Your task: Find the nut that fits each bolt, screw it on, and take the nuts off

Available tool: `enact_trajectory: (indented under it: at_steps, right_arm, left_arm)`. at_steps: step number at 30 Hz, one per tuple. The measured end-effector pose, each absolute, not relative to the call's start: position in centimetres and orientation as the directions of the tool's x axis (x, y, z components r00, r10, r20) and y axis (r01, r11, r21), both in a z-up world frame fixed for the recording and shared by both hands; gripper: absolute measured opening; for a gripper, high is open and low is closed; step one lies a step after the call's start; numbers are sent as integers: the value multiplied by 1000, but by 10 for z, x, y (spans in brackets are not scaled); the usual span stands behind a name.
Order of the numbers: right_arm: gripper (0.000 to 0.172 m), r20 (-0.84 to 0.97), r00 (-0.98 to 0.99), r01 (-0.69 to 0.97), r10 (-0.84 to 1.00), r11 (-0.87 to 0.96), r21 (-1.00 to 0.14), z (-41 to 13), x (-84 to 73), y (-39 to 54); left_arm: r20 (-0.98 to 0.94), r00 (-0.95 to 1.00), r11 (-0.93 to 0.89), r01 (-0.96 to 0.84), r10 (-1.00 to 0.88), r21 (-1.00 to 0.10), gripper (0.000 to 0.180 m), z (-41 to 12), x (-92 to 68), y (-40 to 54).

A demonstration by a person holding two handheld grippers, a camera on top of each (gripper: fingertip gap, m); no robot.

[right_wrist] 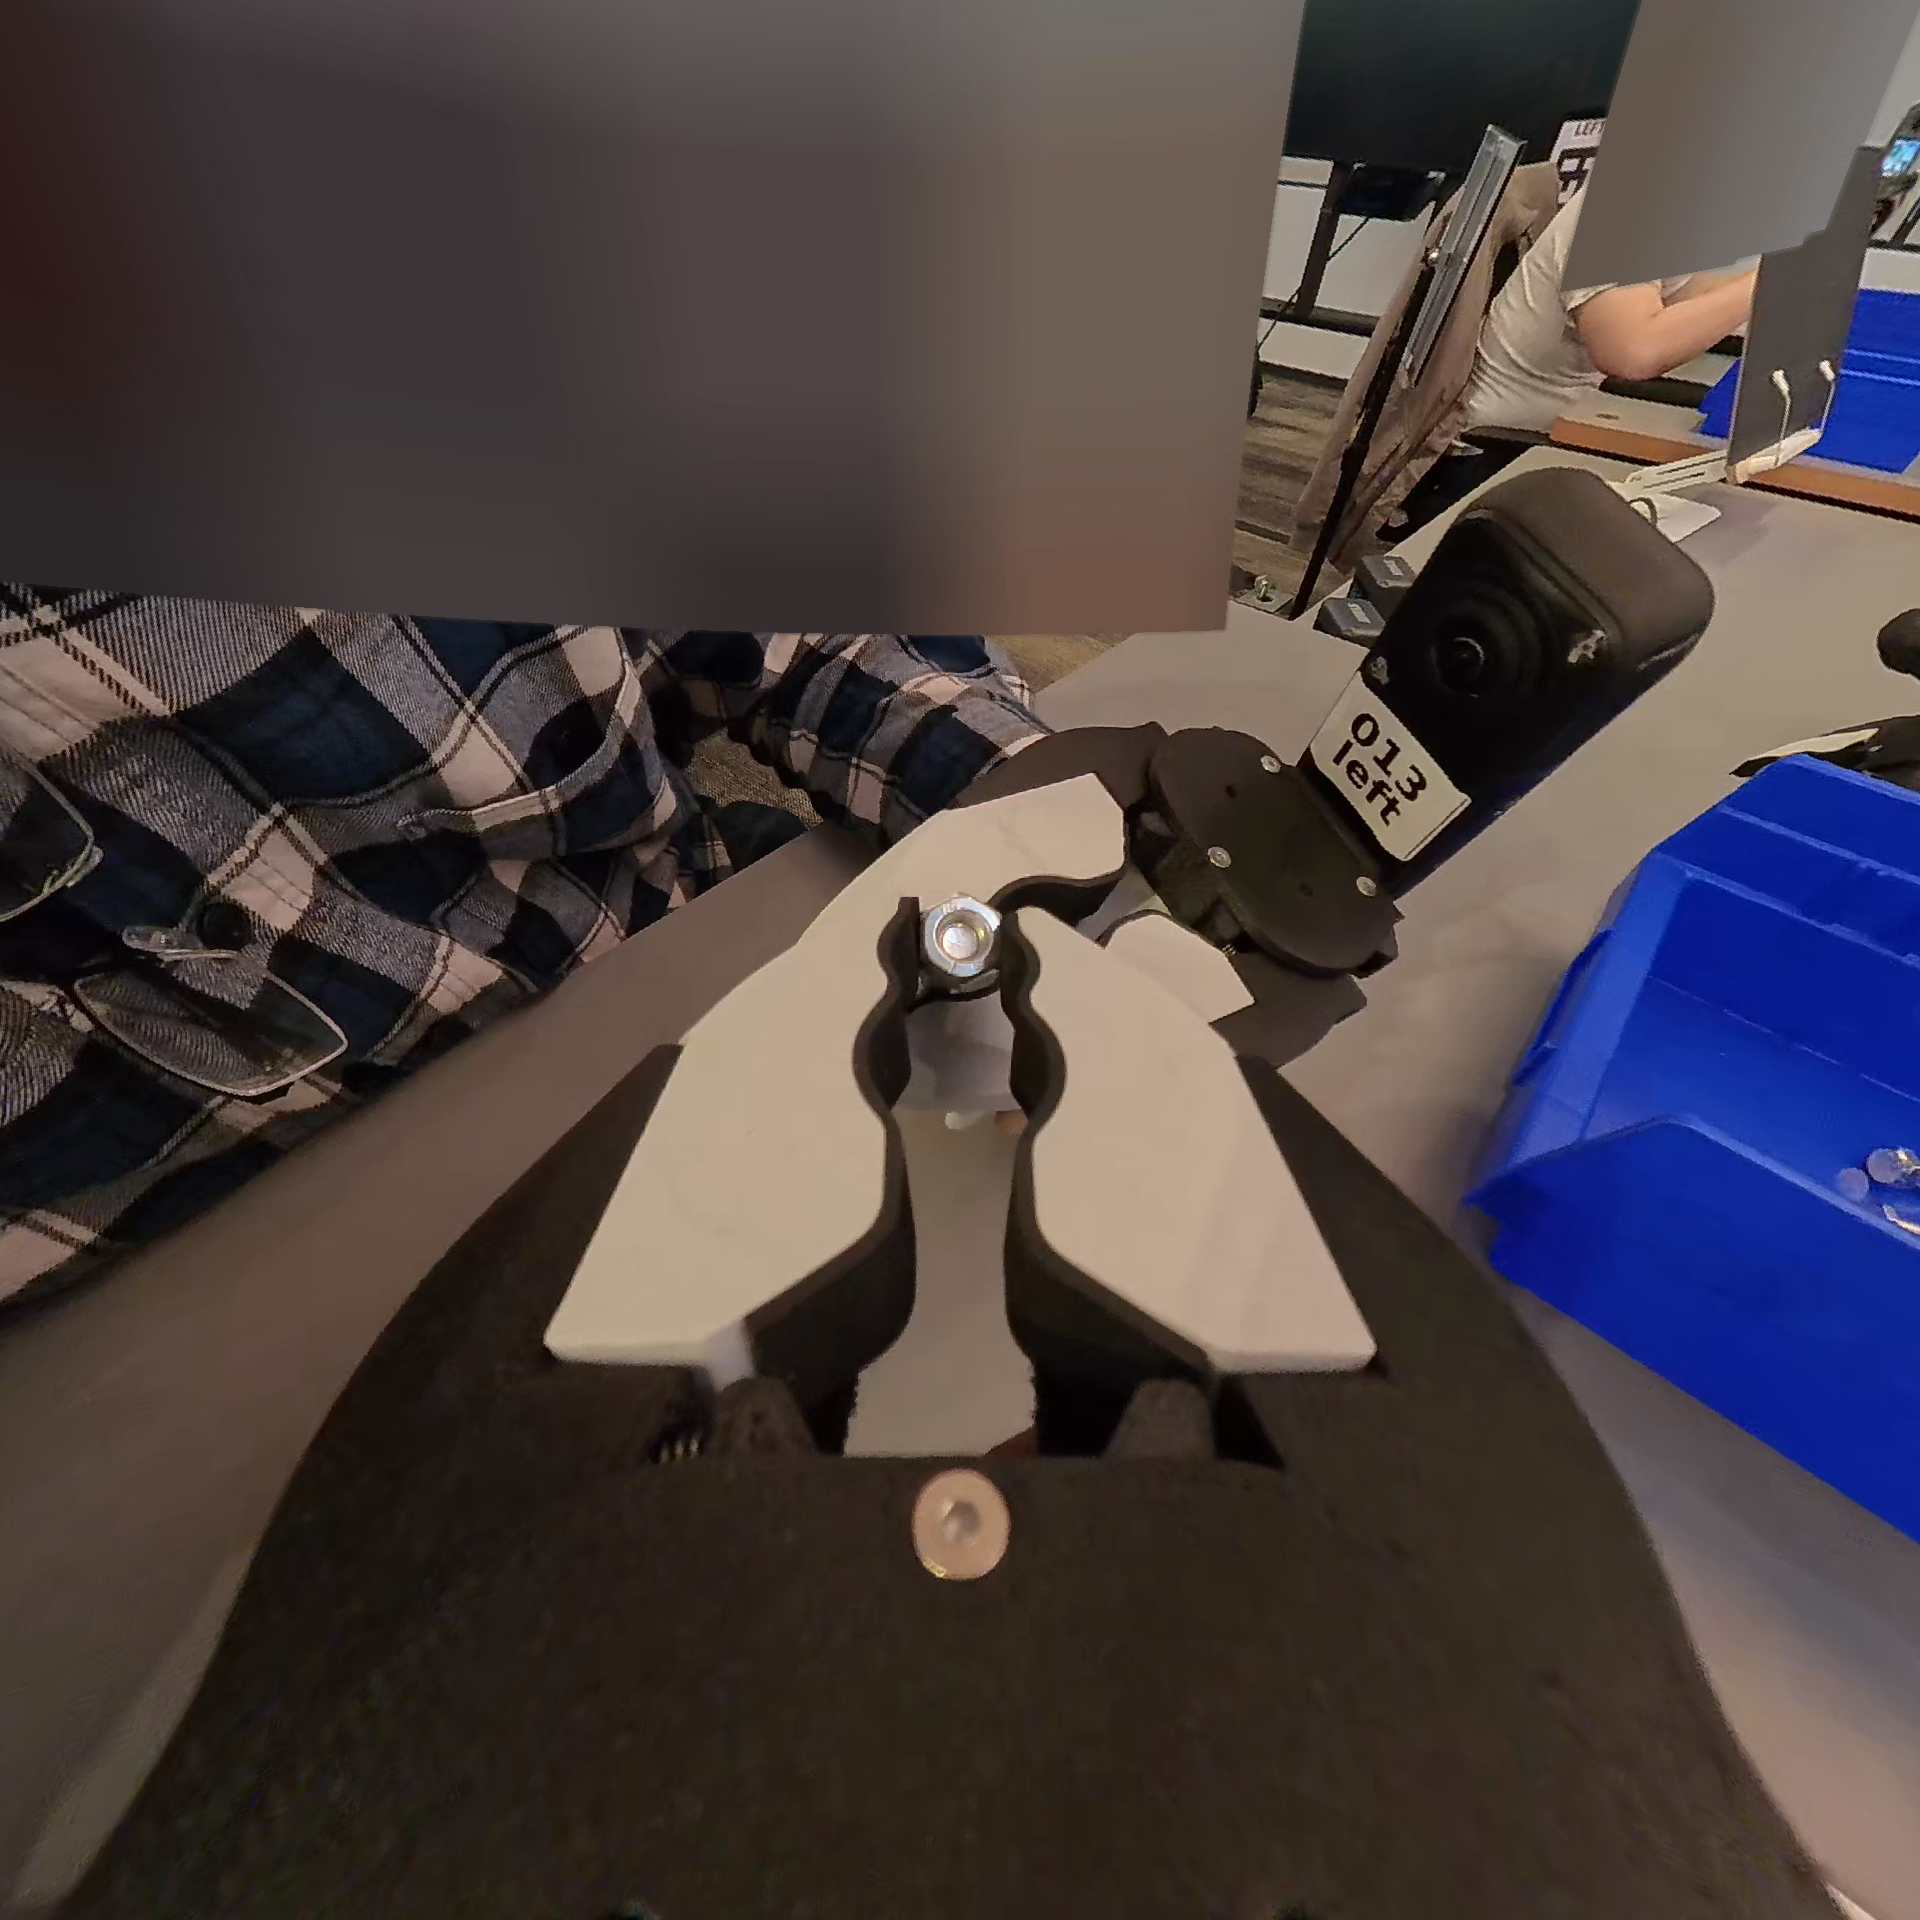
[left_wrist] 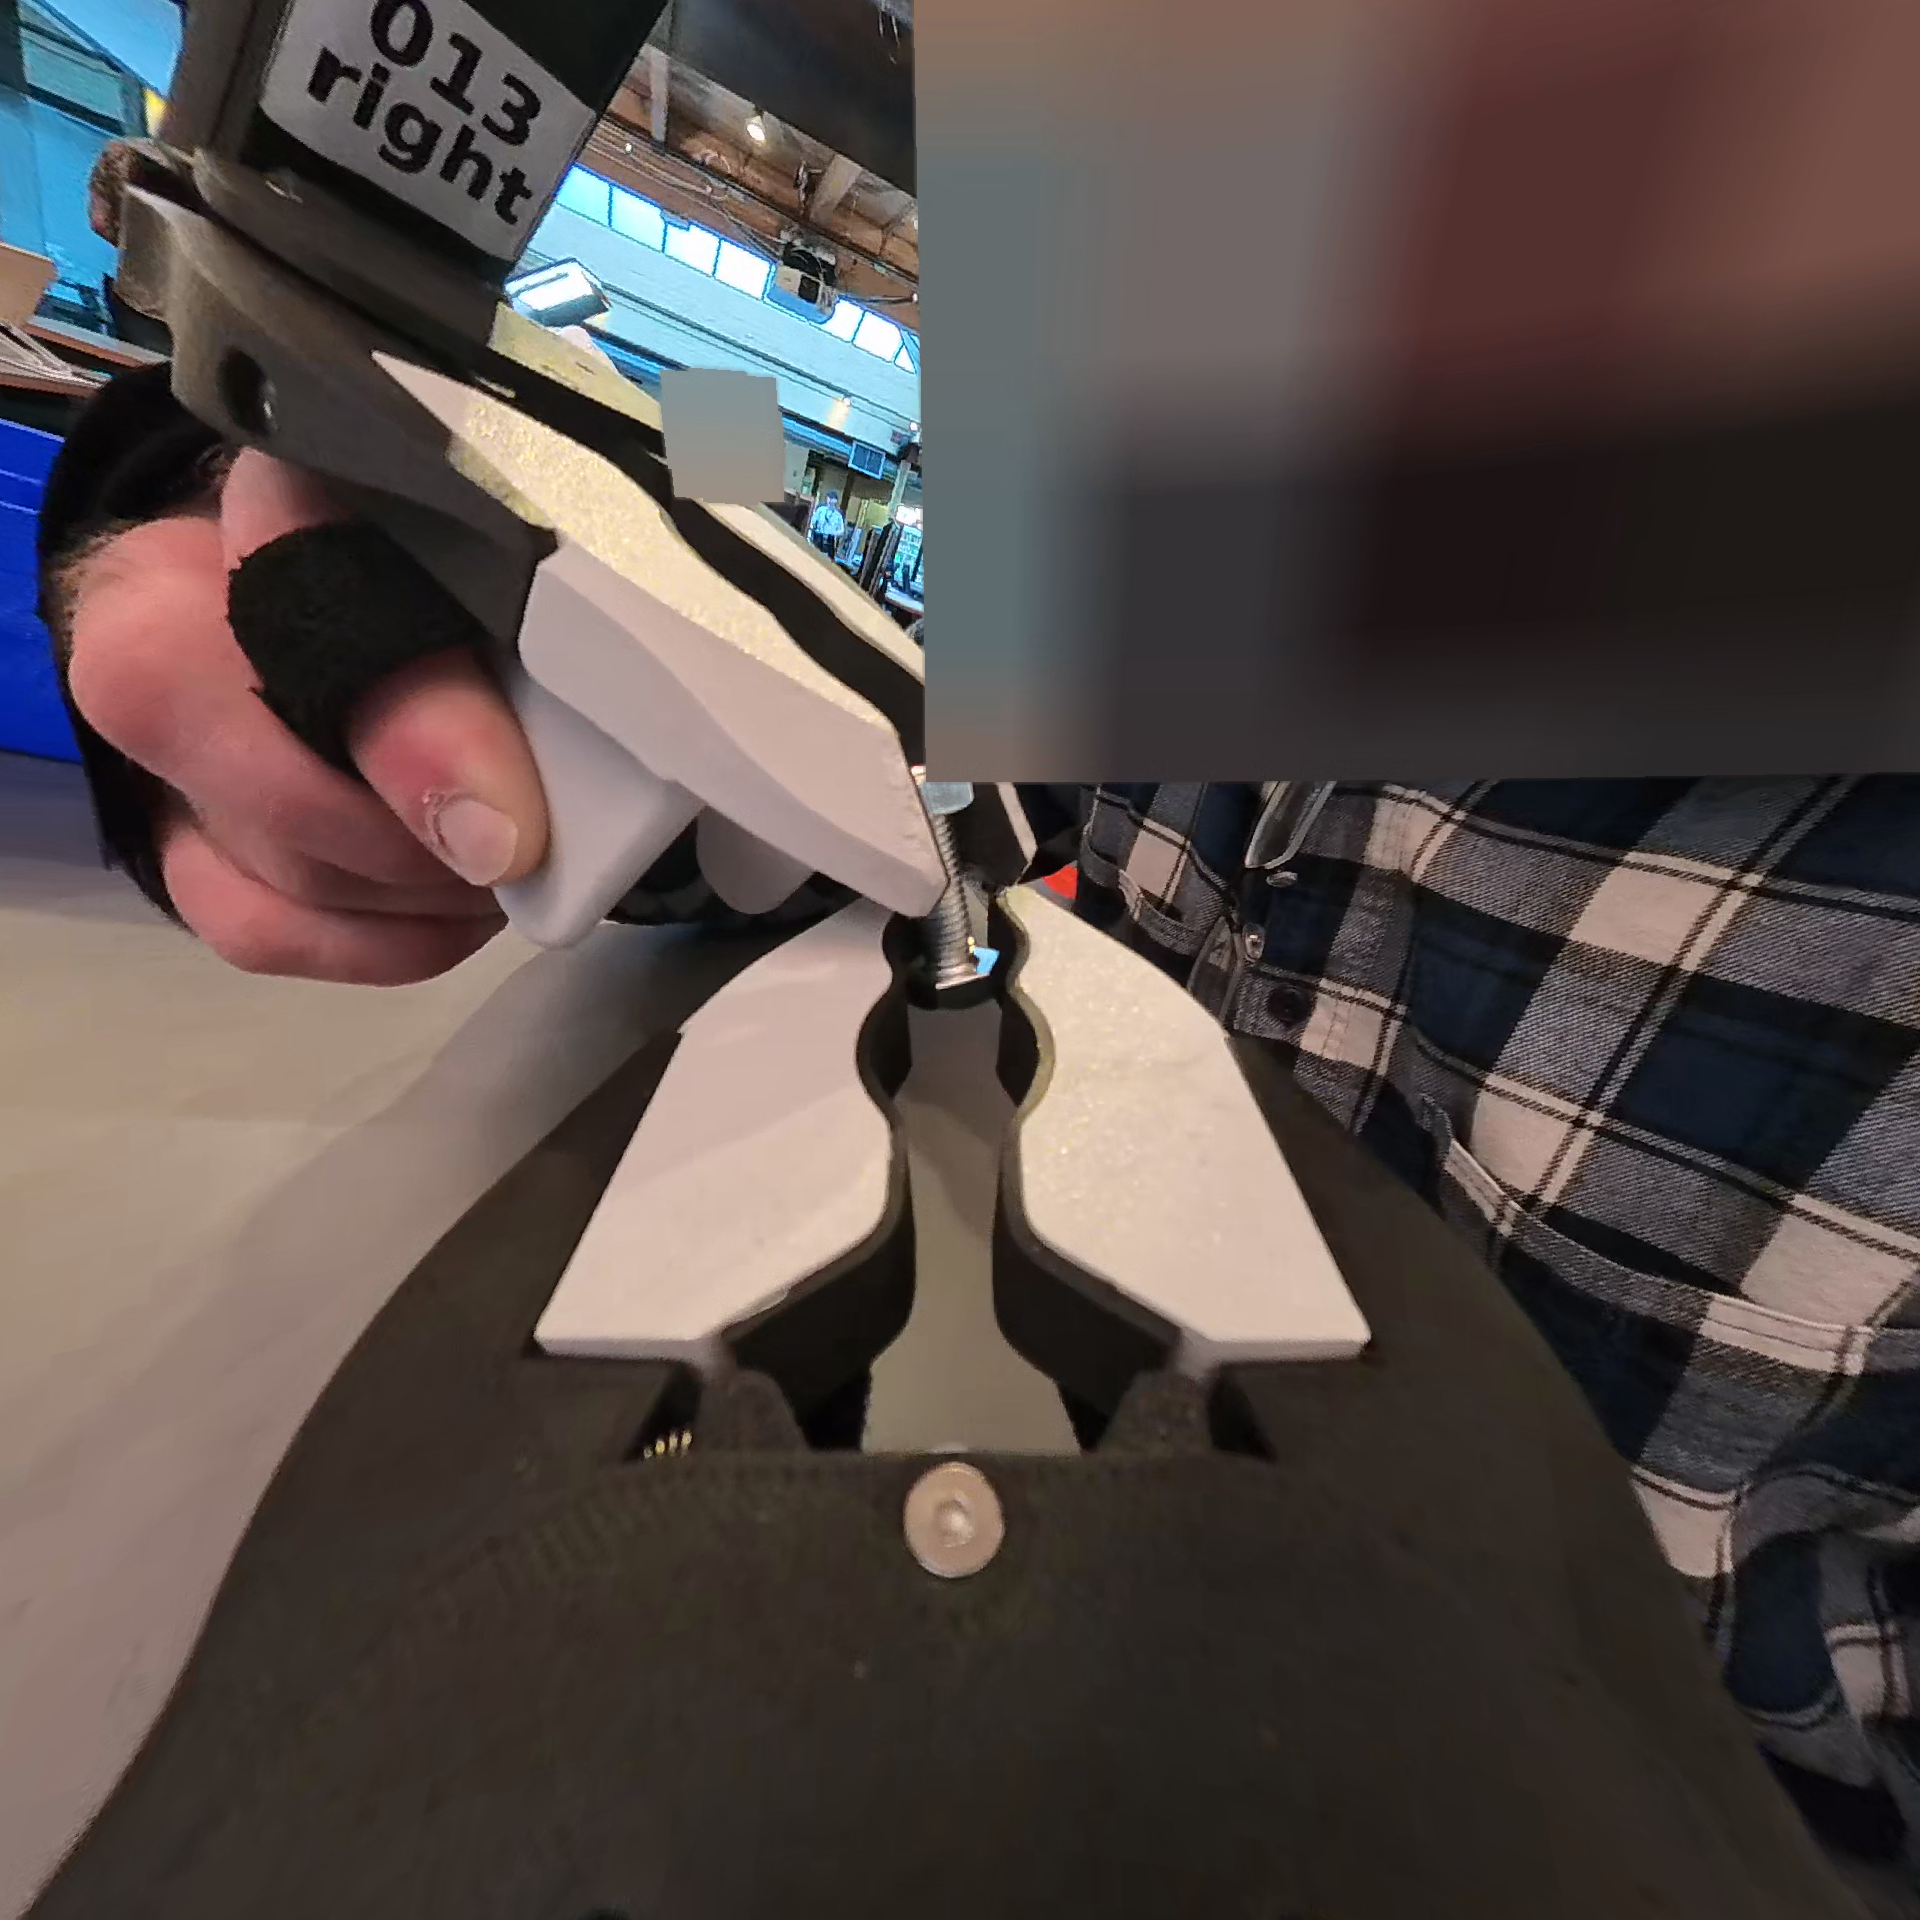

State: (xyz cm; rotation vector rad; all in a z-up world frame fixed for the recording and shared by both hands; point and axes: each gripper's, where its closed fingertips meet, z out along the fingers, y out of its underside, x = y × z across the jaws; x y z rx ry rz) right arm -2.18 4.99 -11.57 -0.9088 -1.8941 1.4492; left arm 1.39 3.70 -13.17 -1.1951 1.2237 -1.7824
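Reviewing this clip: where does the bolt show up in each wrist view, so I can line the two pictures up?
Left wrist view: the bolt stands just above centre, threaded shaft upright, lower end between this gripper's fingers.
Right wrist view: the same bolt sits just above centre, seen end-on inside its nut, between this gripper's fingers.
Shared landmark: the plaid shirt.

Each gripper [right_wrist: 961,961] has a big black body, two pale grey fingers [right_wrist: 748,1164] with wavy black pads, and one shiny round screw [right_wrist: 958,1524]. A white sticker [right_wrist: 1387,784] sits under the black camera [right_wrist: 1538,613]. The person wears a blue-and-white checked shirt [right_wrist: 343,790] and a black finger band [left_wrist: 332,644].
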Motion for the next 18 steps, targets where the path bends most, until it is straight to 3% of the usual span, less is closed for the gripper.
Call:
enact_trajectory:
  at_steps: [18]
  right_arm:
    - [15,30,-583,175,812,161,-971,-118,-26,53]
  left_arm:
    - [332,-337,-361,24,-881,-932,15,-134,17,43]
